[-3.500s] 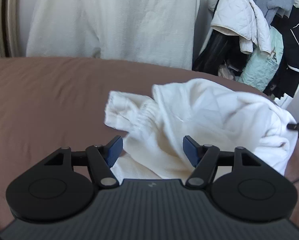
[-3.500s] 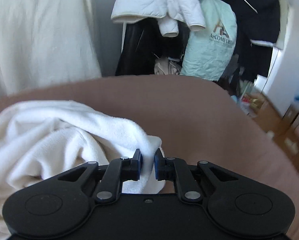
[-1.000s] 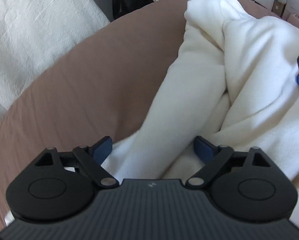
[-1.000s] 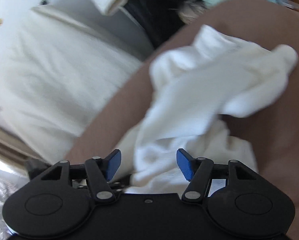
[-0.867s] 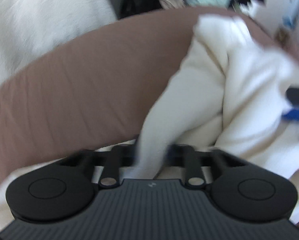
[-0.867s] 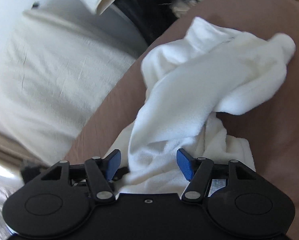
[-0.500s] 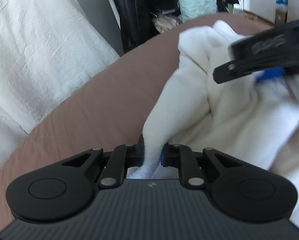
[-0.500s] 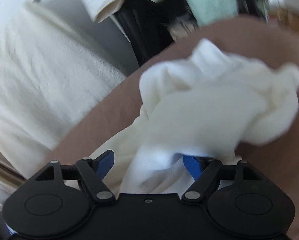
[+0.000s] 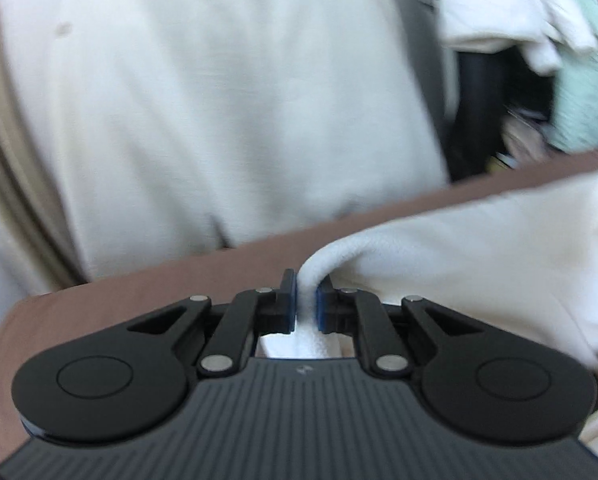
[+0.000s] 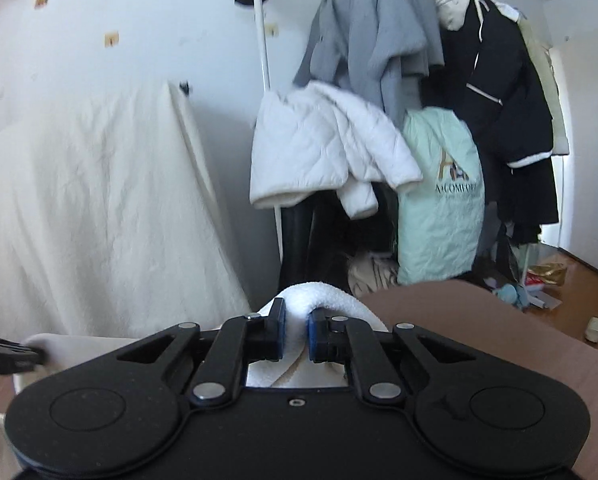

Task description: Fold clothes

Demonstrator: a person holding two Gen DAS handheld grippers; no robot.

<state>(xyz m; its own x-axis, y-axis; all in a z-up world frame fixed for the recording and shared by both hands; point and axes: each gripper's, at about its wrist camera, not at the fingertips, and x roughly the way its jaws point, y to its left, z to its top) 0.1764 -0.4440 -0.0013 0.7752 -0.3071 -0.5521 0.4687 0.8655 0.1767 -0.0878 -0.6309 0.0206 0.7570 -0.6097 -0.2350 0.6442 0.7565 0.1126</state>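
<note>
Gripping the white garment (image 9: 479,240) in both left tongs (image 9: 306,304) and right tongs (image 10: 293,330), I'm lifting it; next, spread it flat on the brown tabletop (image 9: 159,288).

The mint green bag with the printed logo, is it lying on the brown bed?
No, the mint green bag hangs upright among coats on the clothes rack, behind the brown bed.

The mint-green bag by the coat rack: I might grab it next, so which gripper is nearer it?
Right, probably. The right gripper, shut on the white garment, faces the mint-green bag ahead. The left gripper, closing on that garment, has it at its far-right edge.
</note>
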